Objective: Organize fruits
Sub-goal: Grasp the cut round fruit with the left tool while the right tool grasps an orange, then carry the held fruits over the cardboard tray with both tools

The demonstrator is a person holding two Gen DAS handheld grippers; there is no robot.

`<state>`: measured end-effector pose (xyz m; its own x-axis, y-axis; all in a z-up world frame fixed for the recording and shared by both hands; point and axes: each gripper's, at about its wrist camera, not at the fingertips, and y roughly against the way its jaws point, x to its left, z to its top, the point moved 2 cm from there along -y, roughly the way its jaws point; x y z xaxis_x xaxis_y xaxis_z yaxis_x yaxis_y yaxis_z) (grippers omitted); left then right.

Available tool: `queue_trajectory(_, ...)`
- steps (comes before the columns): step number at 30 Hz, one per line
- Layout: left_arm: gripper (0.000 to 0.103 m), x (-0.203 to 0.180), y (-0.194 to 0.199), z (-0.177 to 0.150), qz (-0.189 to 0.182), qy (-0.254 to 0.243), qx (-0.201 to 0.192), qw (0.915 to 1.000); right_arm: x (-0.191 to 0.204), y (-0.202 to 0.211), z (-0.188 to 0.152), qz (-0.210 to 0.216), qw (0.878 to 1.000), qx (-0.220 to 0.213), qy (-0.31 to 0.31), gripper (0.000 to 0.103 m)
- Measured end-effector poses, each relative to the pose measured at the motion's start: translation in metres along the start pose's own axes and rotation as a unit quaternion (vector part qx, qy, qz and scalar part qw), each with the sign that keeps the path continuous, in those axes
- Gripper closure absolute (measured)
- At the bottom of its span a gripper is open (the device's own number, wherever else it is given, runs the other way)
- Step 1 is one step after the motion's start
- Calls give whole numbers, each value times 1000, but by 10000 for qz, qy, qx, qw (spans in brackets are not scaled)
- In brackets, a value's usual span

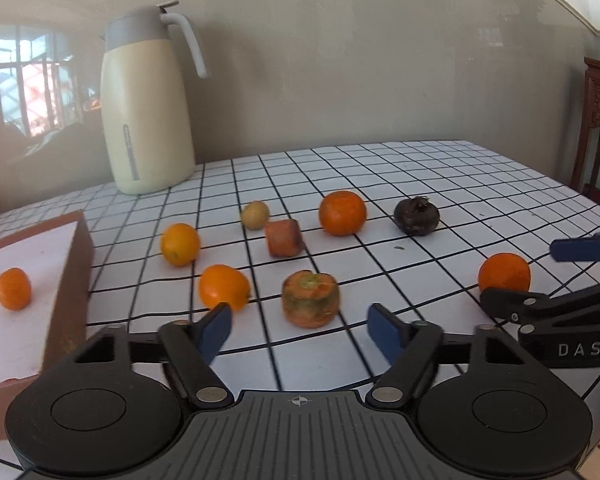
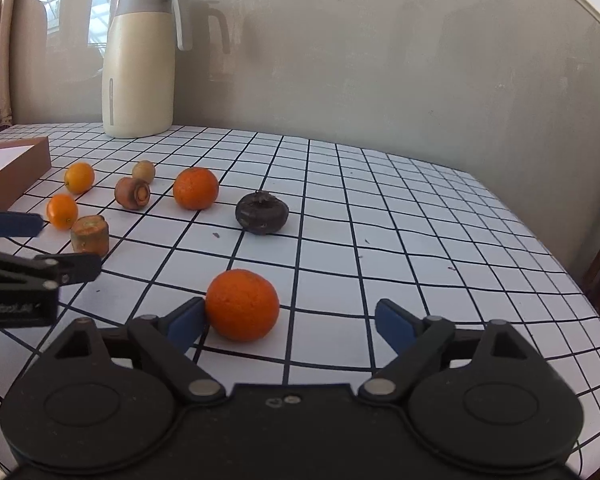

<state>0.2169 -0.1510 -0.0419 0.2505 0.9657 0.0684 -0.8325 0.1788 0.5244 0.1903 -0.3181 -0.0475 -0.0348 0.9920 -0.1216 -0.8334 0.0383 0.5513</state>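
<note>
Your right gripper (image 2: 288, 320) is holding its jaws open around an orange (image 2: 242, 305) on the table (image 2: 420, 240), left pad touching it. Your left gripper (image 1: 300, 328) is gaping open before a carrot stub (image 1: 310, 299).

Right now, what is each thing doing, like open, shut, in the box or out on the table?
Left tool: open, nothing between its pads.
Right tool: open, one pad beside the nearest orange, not gripping it.
Box: open-topped, holding one small orange.
Jug: upright, lid shut.
Carrot stump: standing on end, loose on the table.
Carrot piece: lying on its side.
Dark fruit: resting on the table, stem up.
</note>
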Motion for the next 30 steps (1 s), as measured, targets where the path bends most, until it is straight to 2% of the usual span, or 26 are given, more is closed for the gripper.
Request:
queue_trajectory(1,34,-2,-2,1,7,-11,20,10000,0,0,0,29,10000,6,-2,32)
queue_trajectory(4,36,-7,-7,4,22,-29,90,10000,-2,1,-1,133,9999,3,-20,38)
queue_trajectory(8,38,-8,-13,6,83,0,156,9998,-4,2,-2,215,9998,-19,-33,42)
queue_trajectory(10,38,-9,-13,8,112,-26,166,9998,-3,3,-2,271,9996,-32,-48,58)
queue_trajectory(15,41,-11,-16,12,113,-68,234,9996,2,1,1,344,9994,-29,-51,73)
queue_trajectory(16,44,-12,-17,12,88,-78,233,9997,2,1,1,337,9994,-31,-48,73)
queue_trajectory(18,57,-11,-18,13,29,-46,239,9997,2,1,1,347,9994,-30,-76,73)
queue_trajectory(19,59,-11,-18,14,30,-40,244,9997,1,1,1,352,9993,-30,-88,73)
queue_trajectory(20,67,-11,-18,14,21,-26,239,9997,1,1,1,348,9993,-34,-89,73)
queue_trajectory(30,68,-13,-1,15,-84,-83,-21,9999,-1,8,5,285,9994,-152,-153,74)
